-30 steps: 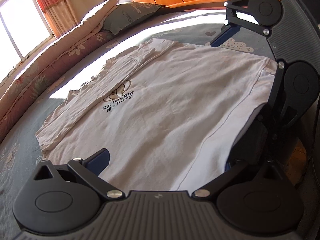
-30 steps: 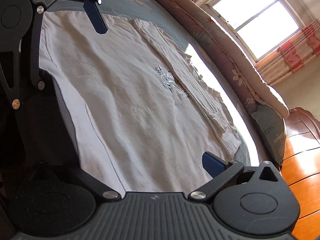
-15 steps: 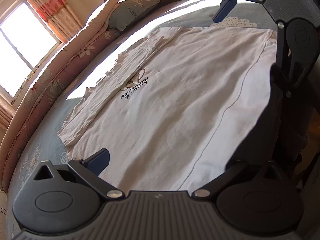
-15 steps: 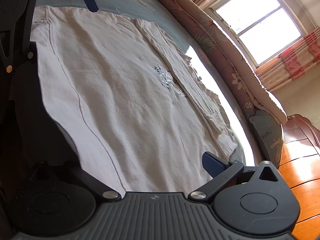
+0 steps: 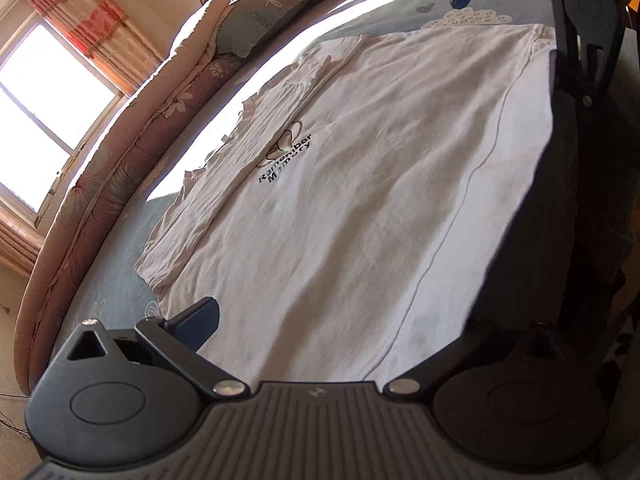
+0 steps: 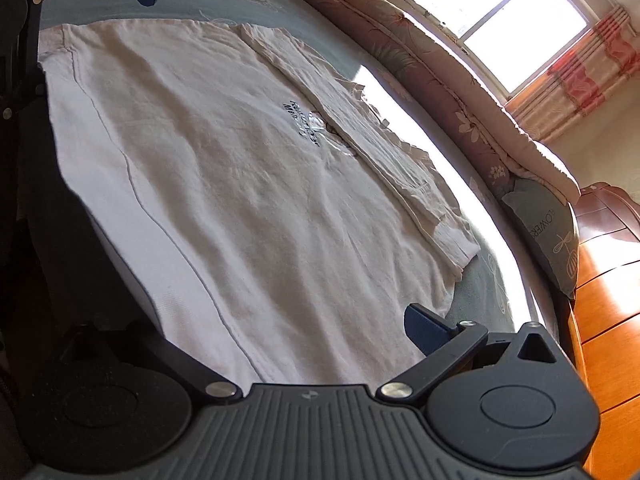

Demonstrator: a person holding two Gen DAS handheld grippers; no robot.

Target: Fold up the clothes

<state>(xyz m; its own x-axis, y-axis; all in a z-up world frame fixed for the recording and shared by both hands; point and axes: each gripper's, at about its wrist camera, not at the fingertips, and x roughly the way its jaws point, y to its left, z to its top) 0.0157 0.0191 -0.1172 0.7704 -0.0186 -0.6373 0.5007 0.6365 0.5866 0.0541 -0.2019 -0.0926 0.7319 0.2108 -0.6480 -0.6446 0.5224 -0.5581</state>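
A white T-shirt (image 5: 360, 184) with black lettering lies flat on a grey-blue bed sheet (image 5: 104, 300), its far side folded inward. It also shows in the right wrist view (image 6: 224, 184). My left gripper (image 5: 340, 324) is open over the shirt's hem at one corner, with one blue fingertip (image 5: 196, 322) visible. My right gripper (image 6: 256, 320) is open over the hem at the other corner, one blue fingertip (image 6: 426, 328) visible. Each gripper shows in the other's view, the right one (image 5: 580, 20) and the left one (image 6: 24, 20), both at the hem edge. Neither holds cloth.
A rolled floral quilt (image 5: 120, 152) and a grey pillow (image 5: 260, 20) lie along the bed's far side. A wooden headboard (image 6: 608, 300) stands at the pillow end. A bright window (image 6: 500, 12) with curtains is behind. The bed edge is under the grippers.
Both grippers have pulled apart along the hem and risen a little, so each looks smaller and further off in the other's view. The shirt has not moved.
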